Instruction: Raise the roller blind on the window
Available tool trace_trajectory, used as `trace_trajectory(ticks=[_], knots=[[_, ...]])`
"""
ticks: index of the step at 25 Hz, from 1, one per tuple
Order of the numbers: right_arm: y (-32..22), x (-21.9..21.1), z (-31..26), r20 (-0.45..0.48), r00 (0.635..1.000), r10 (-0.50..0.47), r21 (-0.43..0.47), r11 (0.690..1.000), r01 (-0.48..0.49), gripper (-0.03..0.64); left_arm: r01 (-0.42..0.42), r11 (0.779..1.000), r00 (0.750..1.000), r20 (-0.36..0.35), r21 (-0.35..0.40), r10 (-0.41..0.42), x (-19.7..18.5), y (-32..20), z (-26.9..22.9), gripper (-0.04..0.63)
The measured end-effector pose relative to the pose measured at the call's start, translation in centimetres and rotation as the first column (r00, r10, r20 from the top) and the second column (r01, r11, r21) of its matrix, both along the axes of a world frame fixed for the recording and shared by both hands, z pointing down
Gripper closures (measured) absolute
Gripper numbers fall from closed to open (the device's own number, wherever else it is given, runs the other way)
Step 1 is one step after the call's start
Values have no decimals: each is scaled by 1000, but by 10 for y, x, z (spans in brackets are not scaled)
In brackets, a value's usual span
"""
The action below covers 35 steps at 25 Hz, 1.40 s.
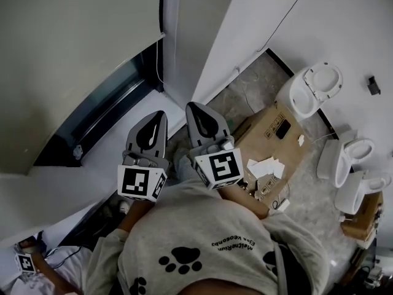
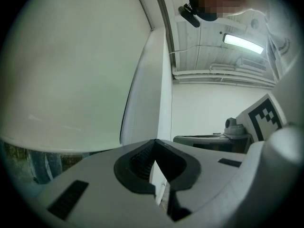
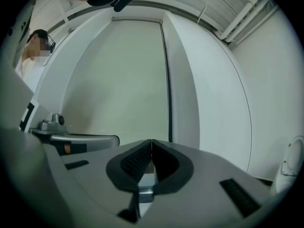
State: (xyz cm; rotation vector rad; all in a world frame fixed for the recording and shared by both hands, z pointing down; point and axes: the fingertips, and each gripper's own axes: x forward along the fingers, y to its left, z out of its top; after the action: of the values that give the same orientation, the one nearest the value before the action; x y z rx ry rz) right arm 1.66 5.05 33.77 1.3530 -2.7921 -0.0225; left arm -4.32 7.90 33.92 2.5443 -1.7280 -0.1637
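Note:
The pale roller blind (image 1: 73,42) hangs over most of the window at the upper left, and dark glass and frame (image 1: 104,112) show below its bottom edge. A thin cord (image 1: 159,63) hangs along the blind's right side. Both grey grippers point level toward the window, side by side and short of it. My left gripper (image 1: 157,117) is shut and empty, facing the blind (image 2: 71,80) and the white window reveal. My right gripper (image 1: 195,108) is shut with nothing in it. The right gripper view faces the blind (image 3: 118,80) and its dark edge line (image 3: 168,80).
A white wall corner (image 1: 209,42) stands right of the window. Behind me on the grey floor are a cardboard box (image 1: 276,140) and white toilets (image 1: 313,88) (image 1: 350,158). Another person with a marker cube (image 1: 26,262) is at the lower left.

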Motion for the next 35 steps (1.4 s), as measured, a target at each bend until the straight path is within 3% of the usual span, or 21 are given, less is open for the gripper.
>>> trace_trajectory(ticks=[7, 24, 35], knots=[[-32, -22, 2, -3, 1000, -28, 27, 999, 28, 606, 5, 1000, 1000, -9, -4, -5, -14, -30, 10, 588], [-167, -34, 7, -28, 1000, -8, 15, 1000, 8, 606, 38, 999, 999, -7, 7, -38, -27, -164, 3, 588], [-207, -54, 11, -20, 999, -34, -1, 999, 34, 604, 37, 999, 999, 0, -1, -37, -32, -211, 0, 588]])
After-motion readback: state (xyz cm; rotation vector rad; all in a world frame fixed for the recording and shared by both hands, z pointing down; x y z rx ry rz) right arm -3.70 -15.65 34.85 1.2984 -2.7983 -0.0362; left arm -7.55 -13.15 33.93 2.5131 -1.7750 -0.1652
